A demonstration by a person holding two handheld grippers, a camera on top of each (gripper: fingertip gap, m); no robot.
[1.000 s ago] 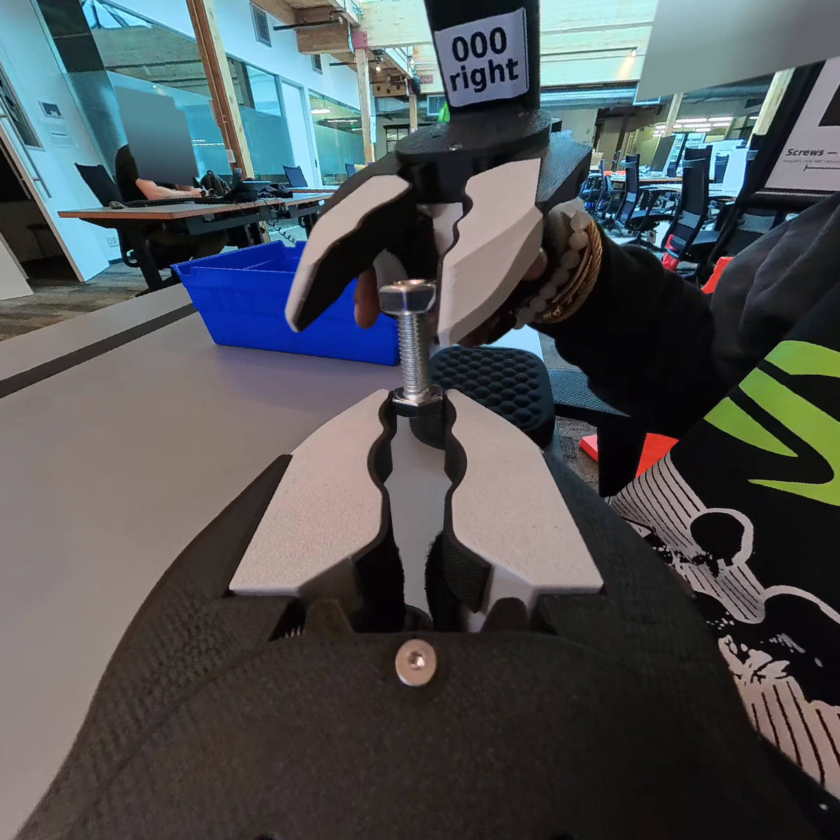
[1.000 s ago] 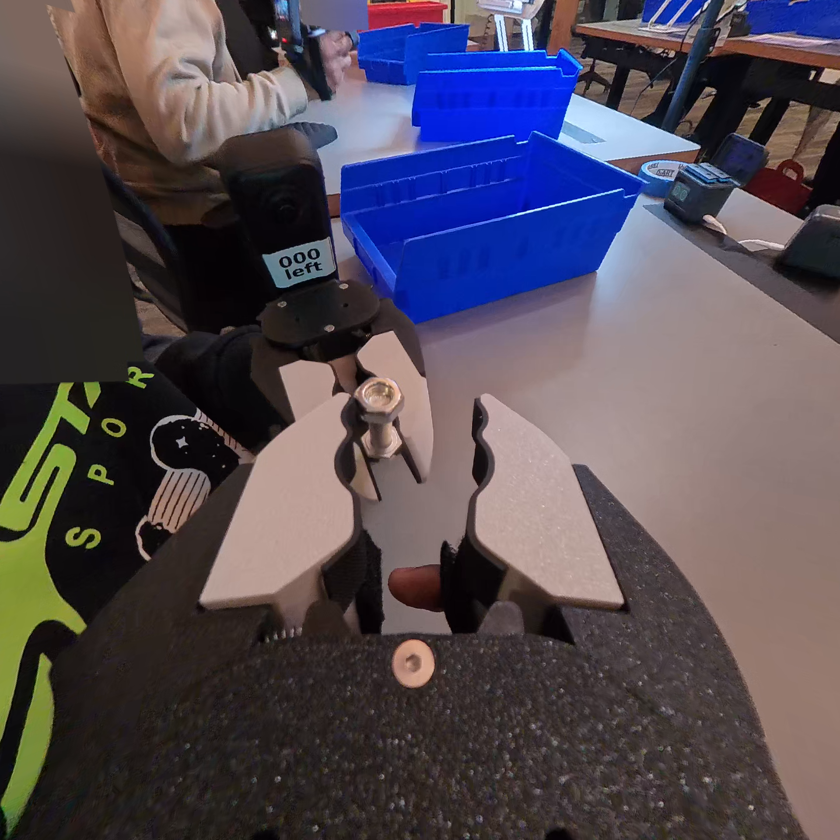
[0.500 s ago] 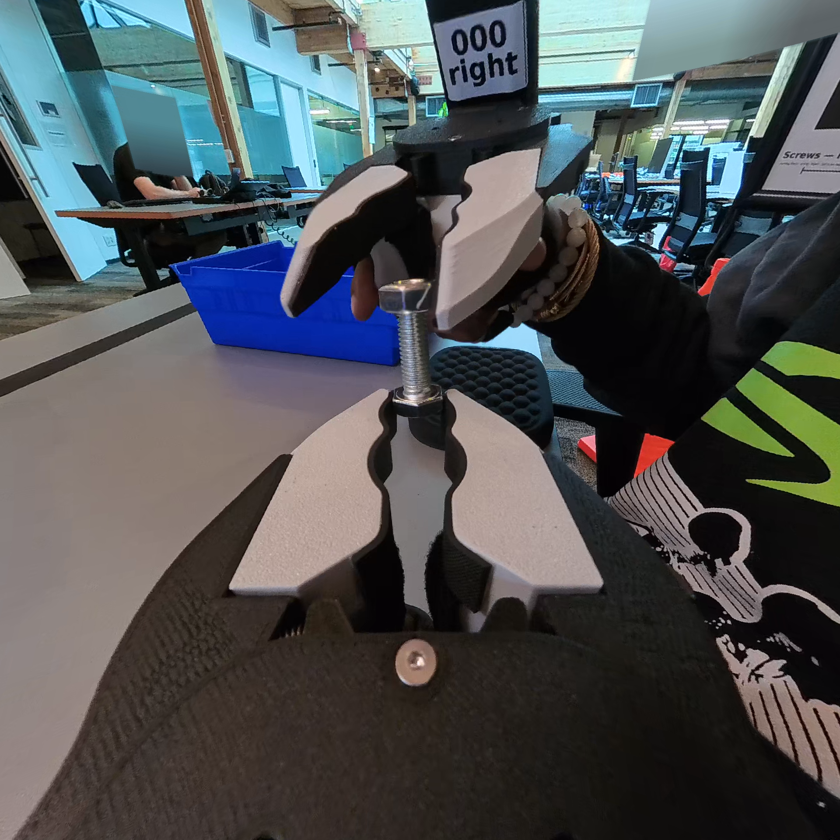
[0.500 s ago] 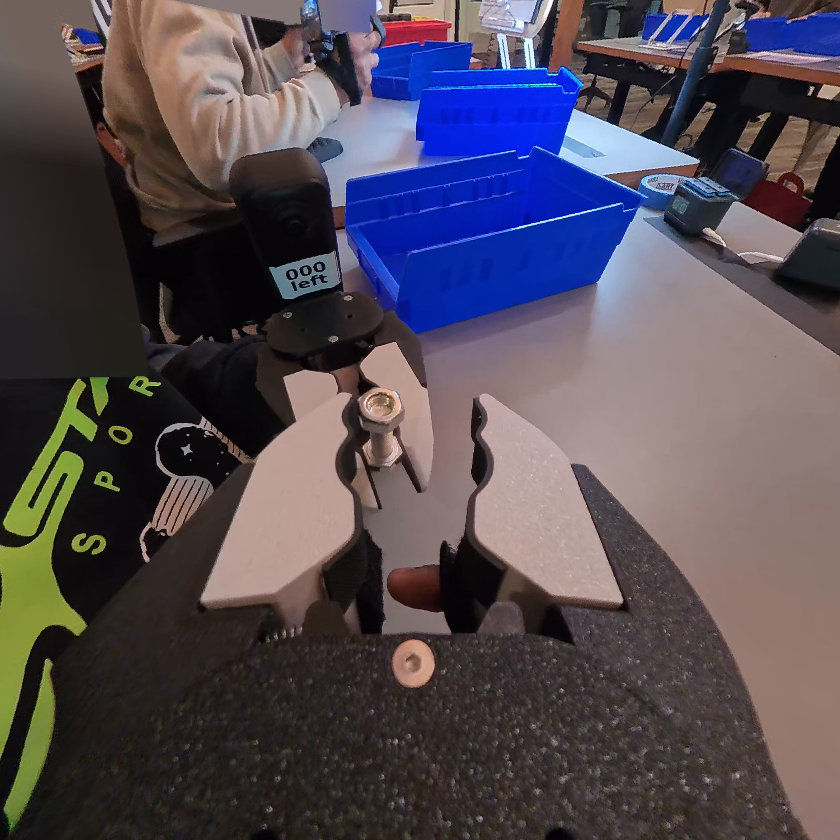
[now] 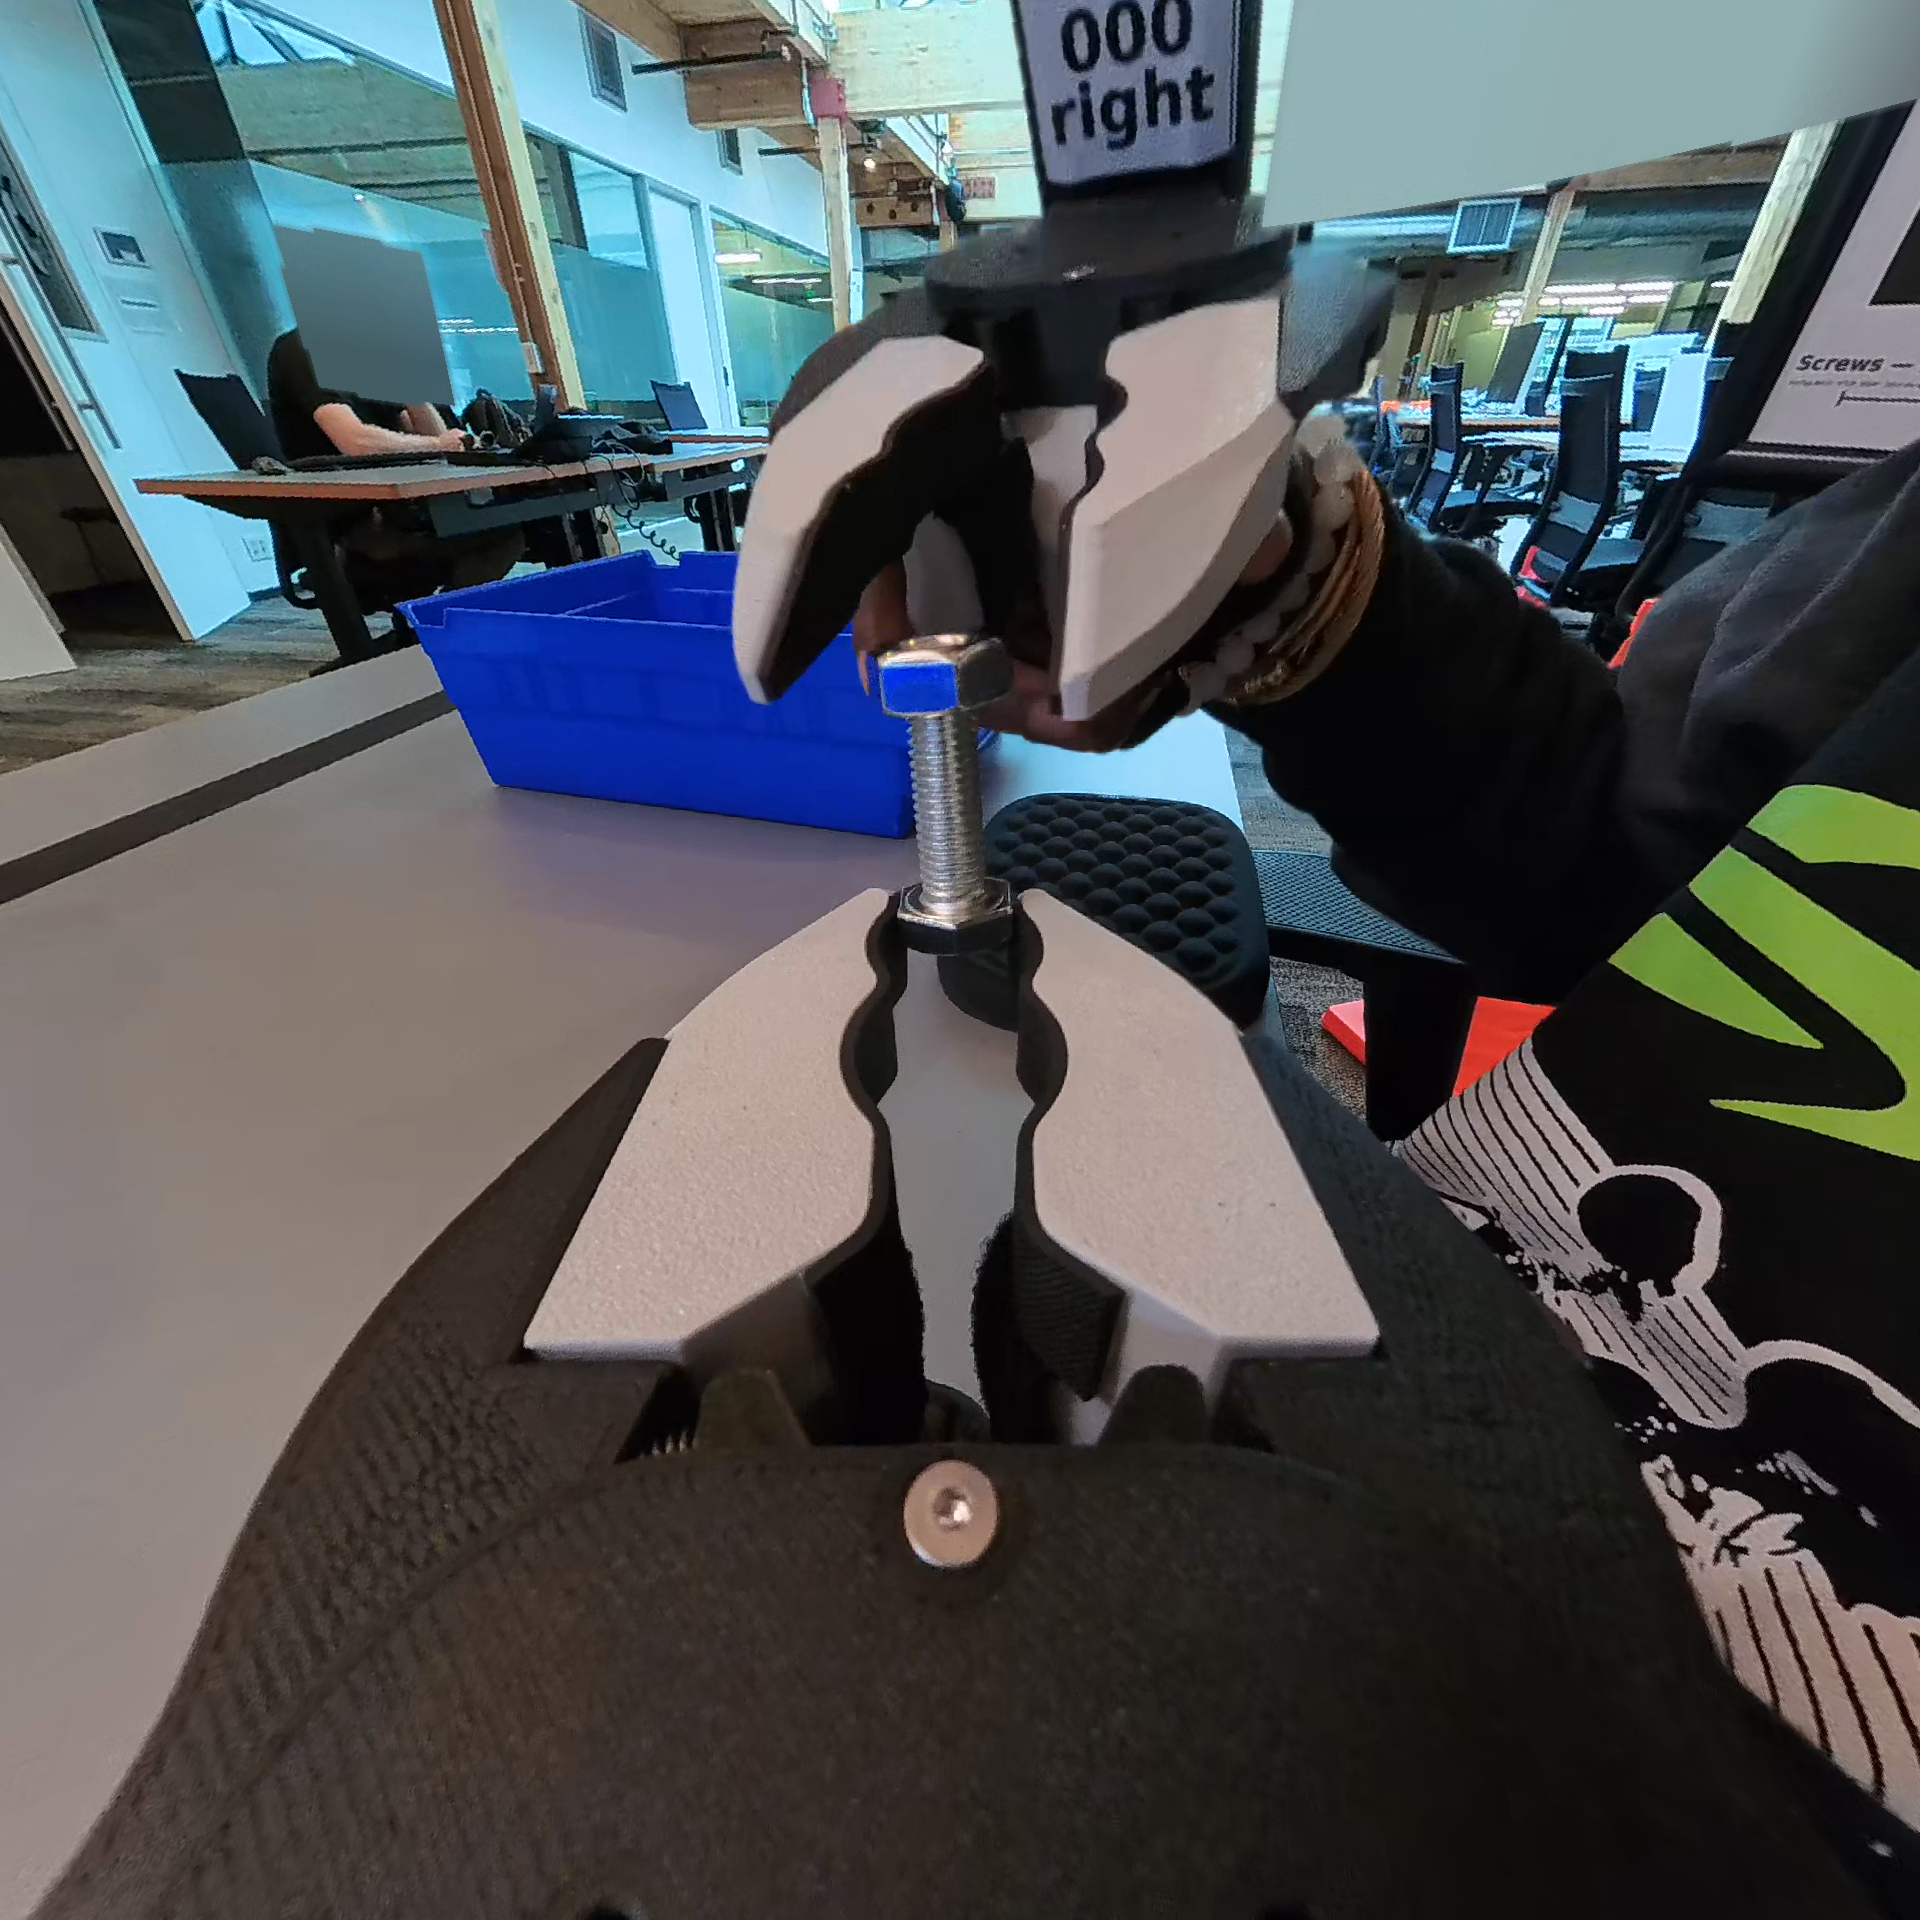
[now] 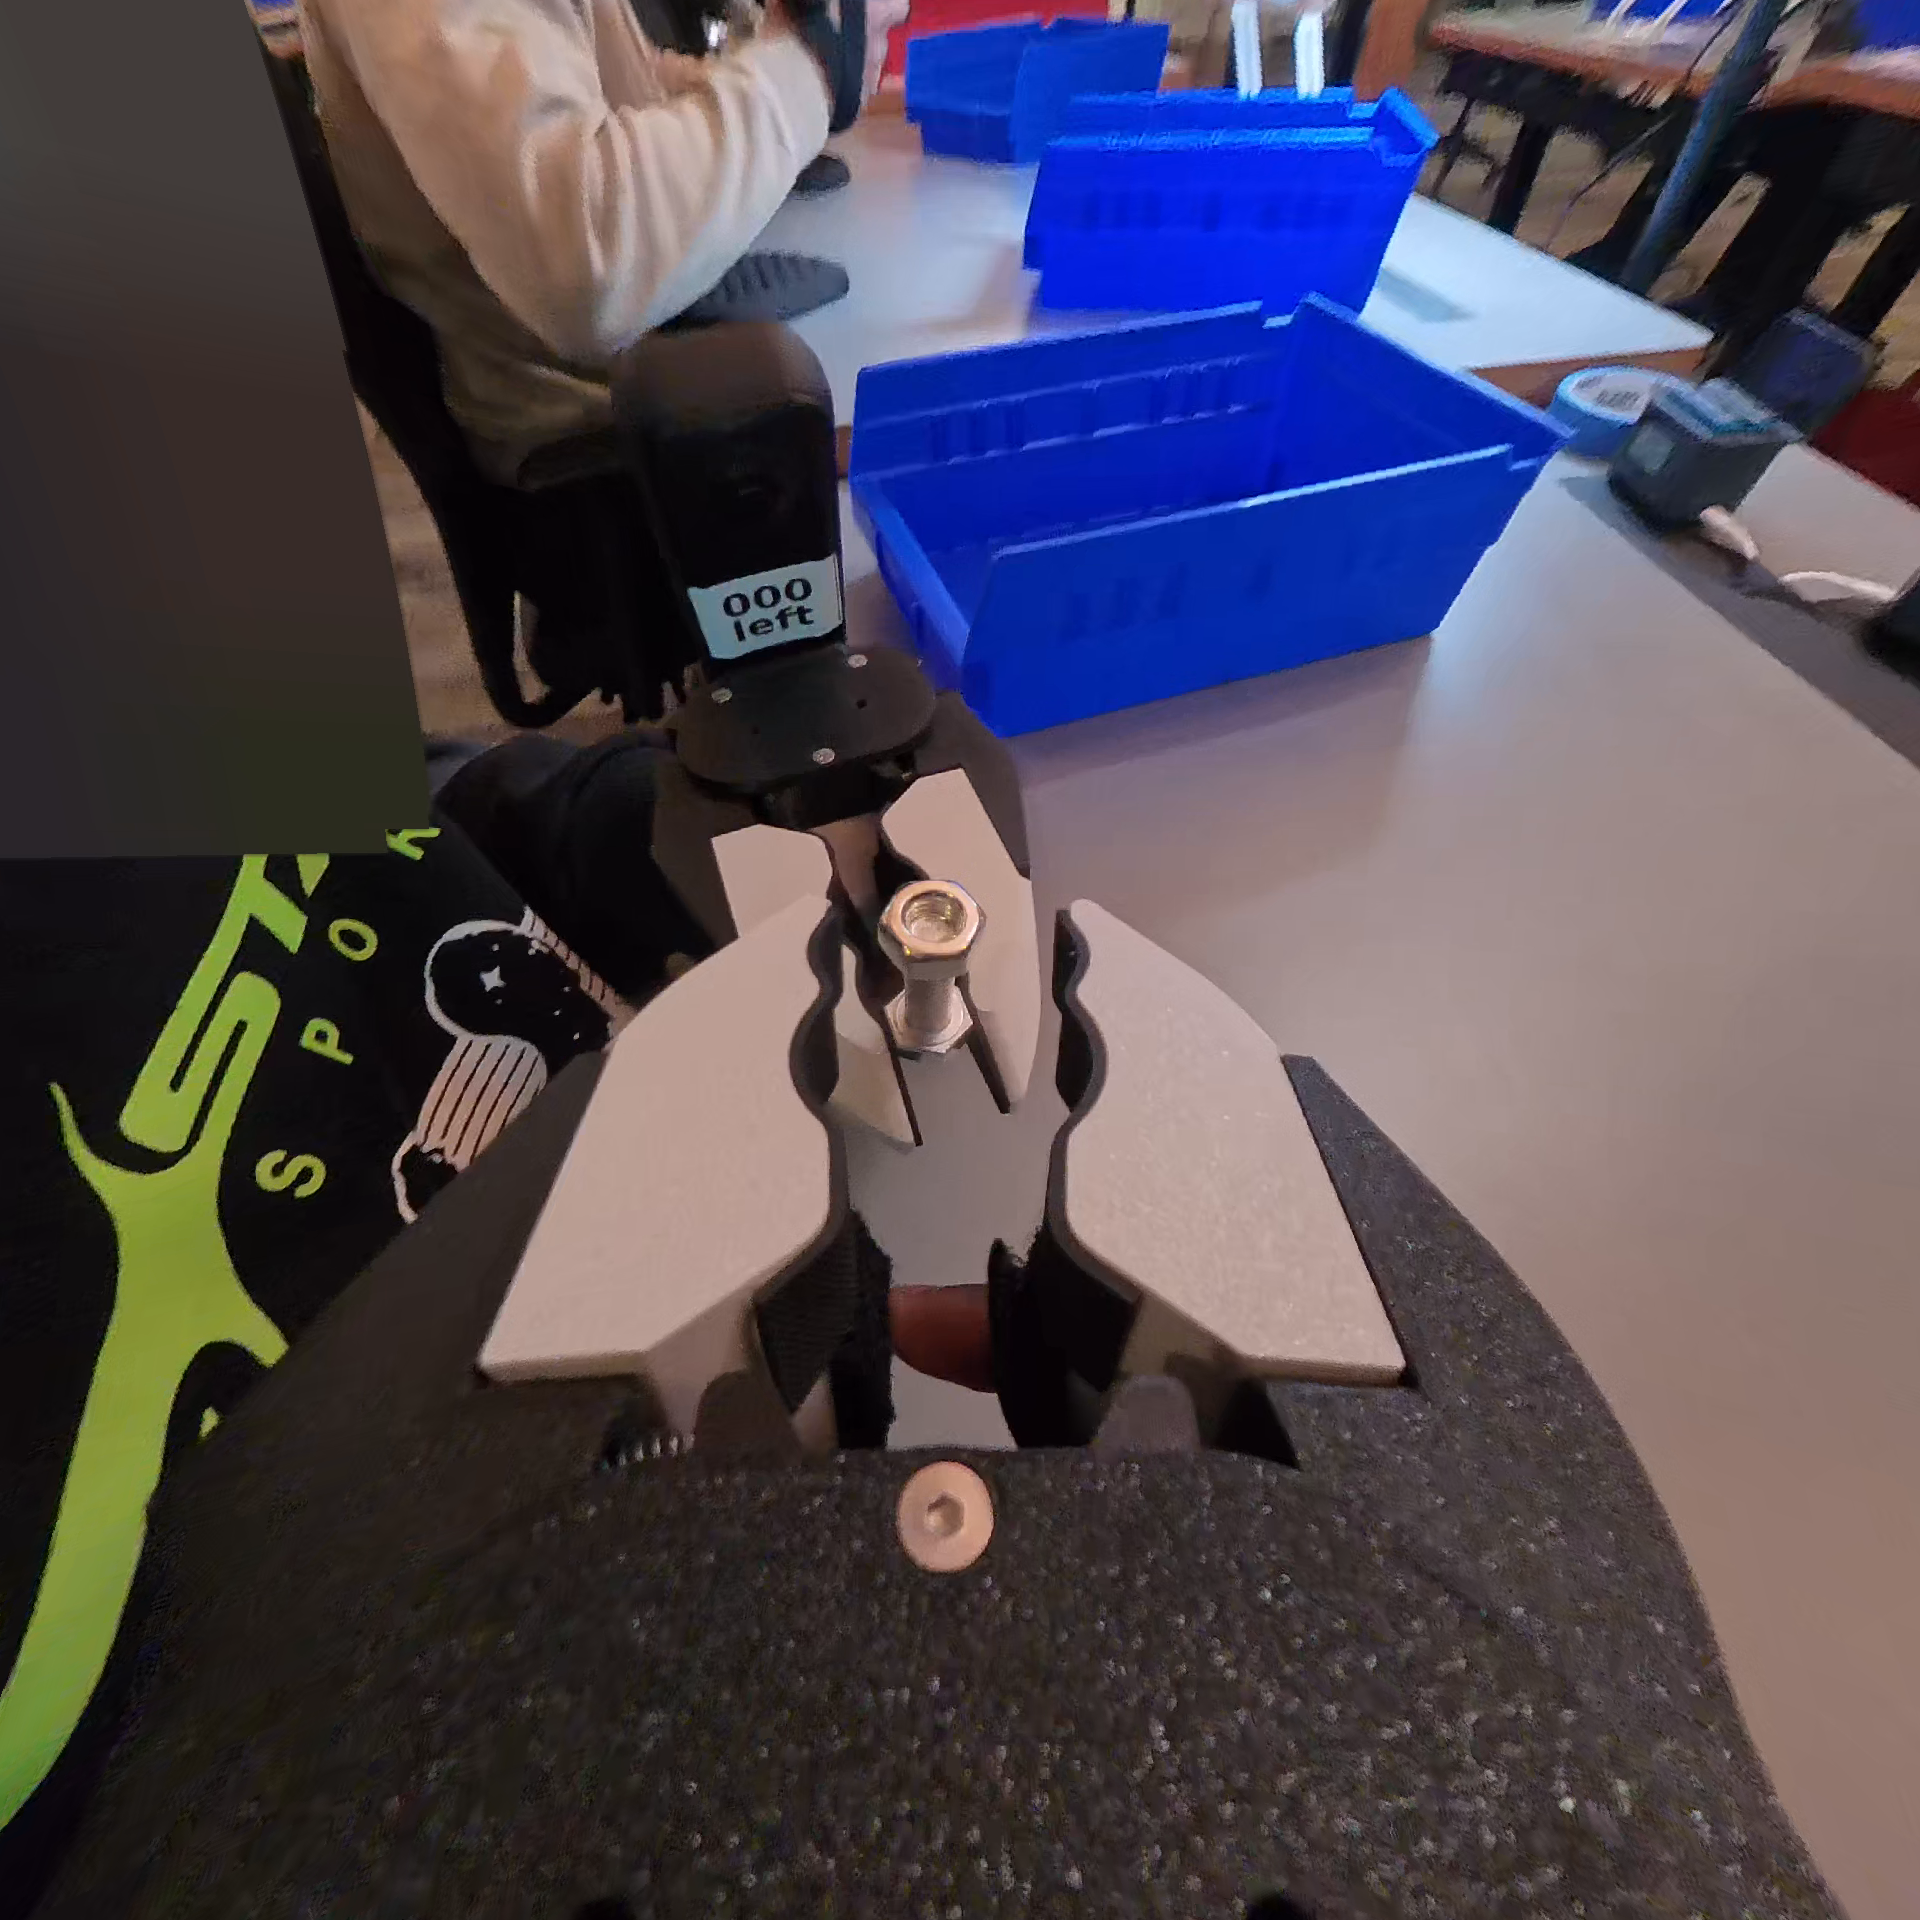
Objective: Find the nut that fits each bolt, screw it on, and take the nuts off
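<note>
A silver bolt (image 5: pixel 943 790) stands upright with a hex nut (image 5: pixel 954 914) threaded near its lower end. My left gripper (image 5: pixel 956 920) is shut on the nut and holds it above the grey table (image 5: pixel 312 1039). My right gripper (image 5: pixel 914 696) comes down from above, open, with its fingers on either side of the bolt head (image 5: pixel 943 675) and not touching it. In the right wrist view the bolt head (image 6: pixel 930 920) sits midway between the right gripper's (image 6: pixel 945 920) open fingers. The left gripper (image 6: pixel 956 1101) shows below it, holding the nut (image 6: pixel 928 1034).
A blue bin (image 5: pixel 665 707) stands on the table behind the bolt, also in the right wrist view (image 6: pixel 1195 540). More blue bins (image 6: pixel 1216 197), a tape roll (image 6: pixel 1600 400) and a small device (image 6: pixel 1704 457) lie farther back. A seated person (image 6: pixel 561 208) and a black chair armrest (image 5: pixel 1122 894) are close by.
My right gripper has shifted so the bolt head now sits centred between its fingers instead of beside one finger, and its jaws have narrowed slightly. The left gripper still holds the nut.
</note>
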